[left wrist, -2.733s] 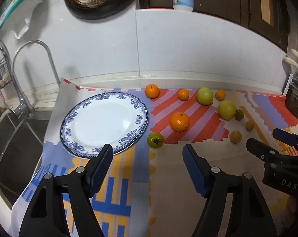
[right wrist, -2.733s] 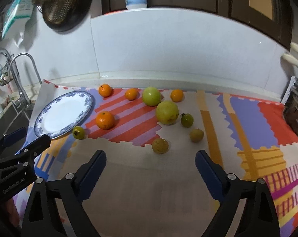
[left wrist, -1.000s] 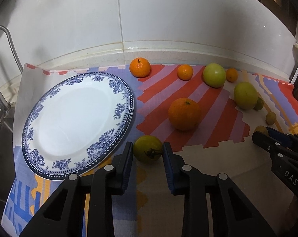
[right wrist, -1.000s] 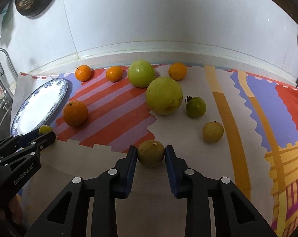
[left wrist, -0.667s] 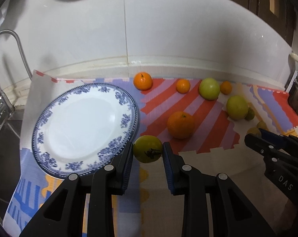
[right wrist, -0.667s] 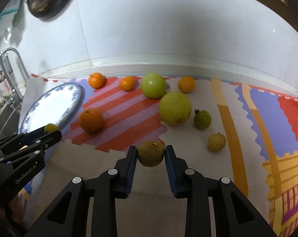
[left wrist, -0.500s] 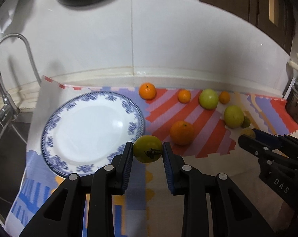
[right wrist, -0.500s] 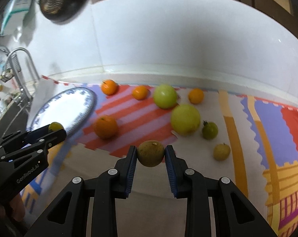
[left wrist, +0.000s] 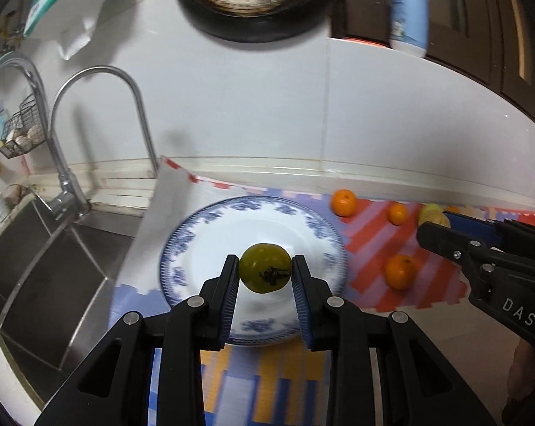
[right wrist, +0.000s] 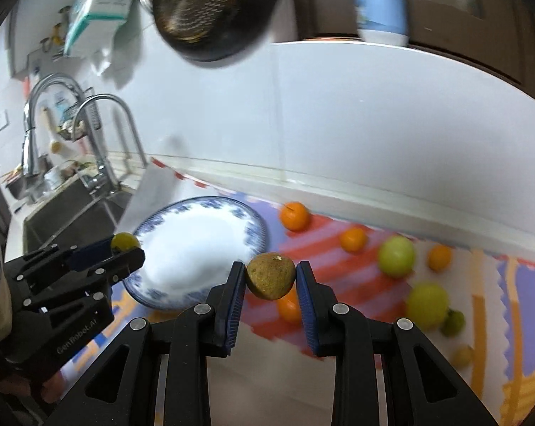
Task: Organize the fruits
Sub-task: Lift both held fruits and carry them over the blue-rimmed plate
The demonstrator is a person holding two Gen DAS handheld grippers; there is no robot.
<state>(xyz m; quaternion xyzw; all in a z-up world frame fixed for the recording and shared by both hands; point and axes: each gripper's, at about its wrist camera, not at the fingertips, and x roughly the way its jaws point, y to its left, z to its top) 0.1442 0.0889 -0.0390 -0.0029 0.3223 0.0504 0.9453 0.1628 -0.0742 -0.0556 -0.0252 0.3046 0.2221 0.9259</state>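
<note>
The left hand-held gripper (left wrist: 265,273) is clamped on a green tomato (left wrist: 265,271), its blue pads pressing the fruit from both sides, the dark stem scar facing the camera. The tomato is held in the air above the plate (left wrist: 203,238), a white one with a blue flowered rim, which lies on the patterned mat (left wrist: 363,277) covering the table. To the left of the plate are the sink (left wrist: 37,266) and a curved tap (left wrist: 100,106).

The right hand-held gripper (right wrist: 270,277) grips a brownish-yellow fruit (right wrist: 270,276) between its pads, also held off the mat, just right of the plate's near edge in its own view. In the left wrist view this gripper shows at the right edge, its tips over the striped part of the mat.

The other fruit lies on the mat to the right of the plate: an orange (right wrist: 294,216) near the wall, two smaller ones (right wrist: 353,239) along the same row, a green fruit (right wrist: 396,256) between those two, a larger yellow-green fruit (right wrist: 427,300) nearer, with a small green one (right wrist: 452,322) touching it. Another orange (left wrist: 400,271) sits on the red stripes, well apart from either gripper.
</note>
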